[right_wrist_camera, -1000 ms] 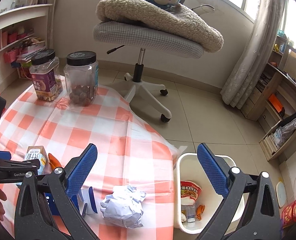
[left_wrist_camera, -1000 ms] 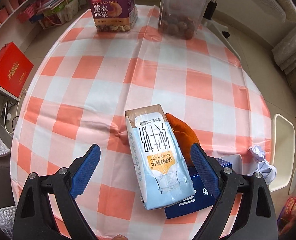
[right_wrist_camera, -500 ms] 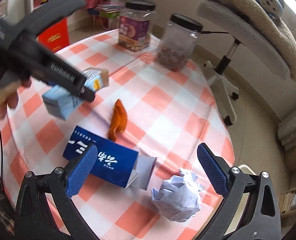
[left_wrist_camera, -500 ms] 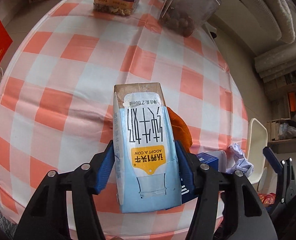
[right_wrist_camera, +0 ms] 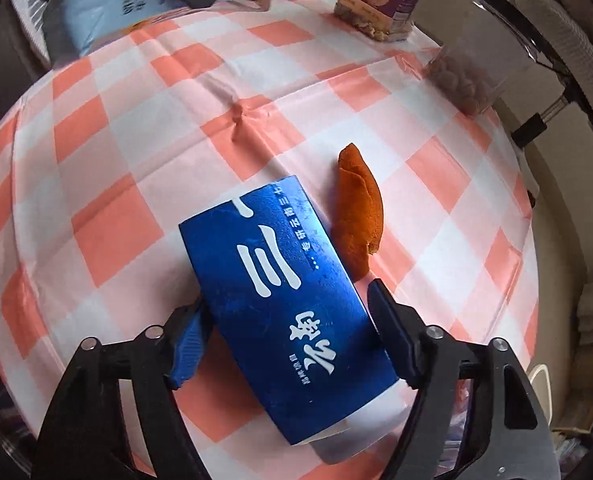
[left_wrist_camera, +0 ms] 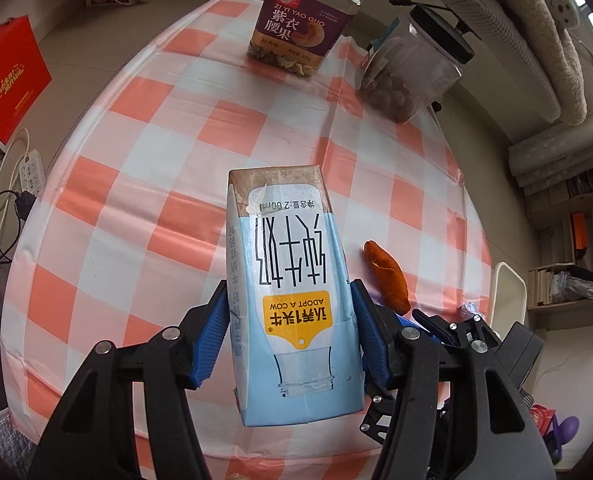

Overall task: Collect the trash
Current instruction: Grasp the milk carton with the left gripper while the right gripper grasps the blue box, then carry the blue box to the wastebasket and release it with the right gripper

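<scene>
My left gripper [left_wrist_camera: 288, 332] is shut on a light-blue milk carton [left_wrist_camera: 288, 280] and holds it above the checked tablecloth [left_wrist_camera: 144, 184]. The carton also shows at the top left of the right wrist view [right_wrist_camera: 112, 0]. My right gripper [right_wrist_camera: 286, 334] has its jaws around a dark-blue box [right_wrist_camera: 284, 292] lying on the cloth; both pads touch its sides. An orange peel [right_wrist_camera: 358, 216] lies just right of the box, and shows in the left wrist view [left_wrist_camera: 388, 276]. A bit of crumpled paper [left_wrist_camera: 470, 310] peeks out behind the right gripper.
A purple-labelled nut jar [left_wrist_camera: 312, 20] and a clear jar of brown balls [left_wrist_camera: 412, 68] stand at the table's far edge. A white bin rim [left_wrist_camera: 508, 304] is off the right edge. A chair [left_wrist_camera: 516, 32] stands beyond, a red box [left_wrist_camera: 4, 84] at left.
My left gripper closed on the milk carton and lifted it off the table. My right gripper swung from the bin to the table and closed around the dark-blue box.
</scene>
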